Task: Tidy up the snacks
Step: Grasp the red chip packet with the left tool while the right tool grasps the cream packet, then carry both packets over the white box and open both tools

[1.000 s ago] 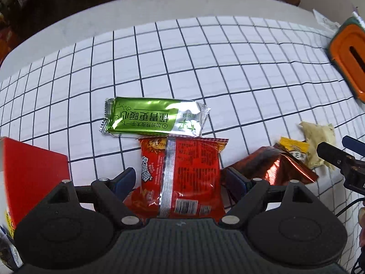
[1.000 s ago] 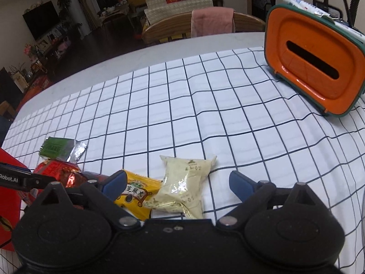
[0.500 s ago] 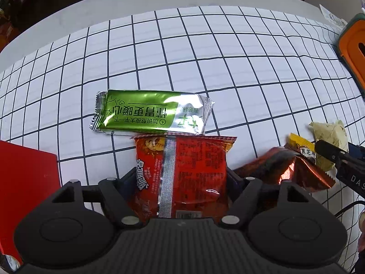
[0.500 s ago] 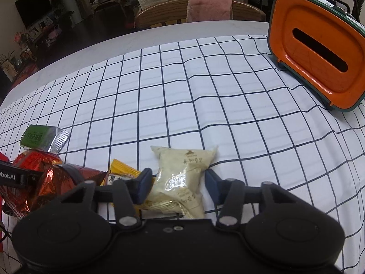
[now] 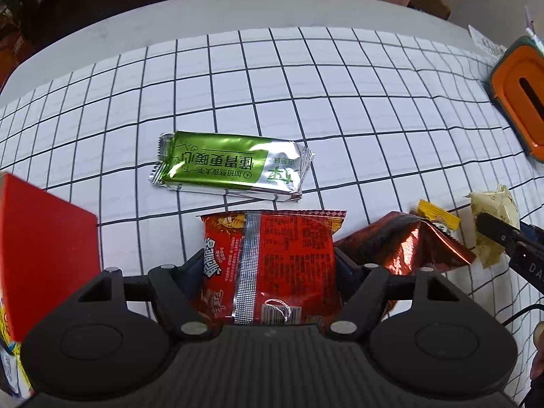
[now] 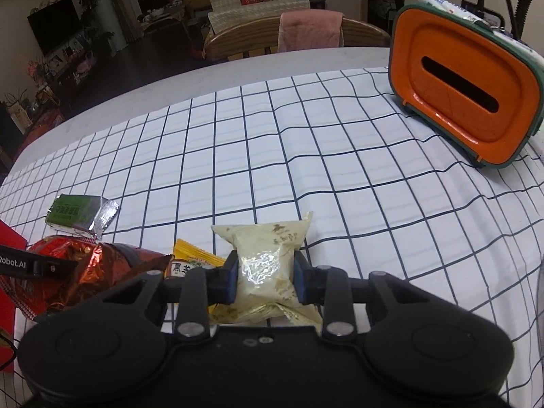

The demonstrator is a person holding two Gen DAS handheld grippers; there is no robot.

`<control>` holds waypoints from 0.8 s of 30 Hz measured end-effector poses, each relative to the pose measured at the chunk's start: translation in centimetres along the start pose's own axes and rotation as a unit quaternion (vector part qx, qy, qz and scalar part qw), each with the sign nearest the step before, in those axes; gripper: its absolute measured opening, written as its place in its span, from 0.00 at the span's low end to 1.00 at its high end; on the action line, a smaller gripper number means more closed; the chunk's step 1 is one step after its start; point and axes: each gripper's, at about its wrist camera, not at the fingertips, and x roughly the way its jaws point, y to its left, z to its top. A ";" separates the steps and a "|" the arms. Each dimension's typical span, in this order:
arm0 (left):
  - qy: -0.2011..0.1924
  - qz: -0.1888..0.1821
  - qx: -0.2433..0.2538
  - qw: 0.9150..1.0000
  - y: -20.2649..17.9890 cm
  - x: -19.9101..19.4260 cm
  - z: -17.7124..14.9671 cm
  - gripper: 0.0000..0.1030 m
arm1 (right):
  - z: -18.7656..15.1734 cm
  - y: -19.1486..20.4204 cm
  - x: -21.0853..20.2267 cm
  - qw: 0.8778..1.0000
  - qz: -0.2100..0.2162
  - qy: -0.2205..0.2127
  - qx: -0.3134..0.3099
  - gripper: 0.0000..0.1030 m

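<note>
My left gripper (image 5: 268, 265) is shut on a red snack packet (image 5: 272, 258) at the near edge of the checked tablecloth. A green foil packet (image 5: 231, 166) lies just beyond it. A crumpled red-brown foil packet (image 5: 408, 241) and a small yellow packet (image 5: 438, 217) lie to its right. My right gripper (image 6: 263, 275) is shut on a pale cream packet (image 6: 263, 258); both blue pads press its sides. The yellow packet (image 6: 190, 261), the red-brown foil packet (image 6: 102, 265) and the green packet (image 6: 81, 214) lie to its left.
A red box (image 5: 44, 244) stands at the left, also seen in the right wrist view (image 6: 8, 248). An orange tissue holder with a green rim (image 6: 465, 102) stands at the far right. The white checked cloth (image 6: 306, 156) covers the round table. Chairs stand behind the table.
Both grippers have closed from open: the left onto the red snack packet, the right onto the cream packet. Both have edged forward slightly.
</note>
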 end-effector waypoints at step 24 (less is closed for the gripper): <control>-0.057 -0.037 -0.019 0.998 2.3 -10.0 -4.8 0.72 | -1.7 5.9 -11.4 0.995 0.078 -0.051 -0.023 0.29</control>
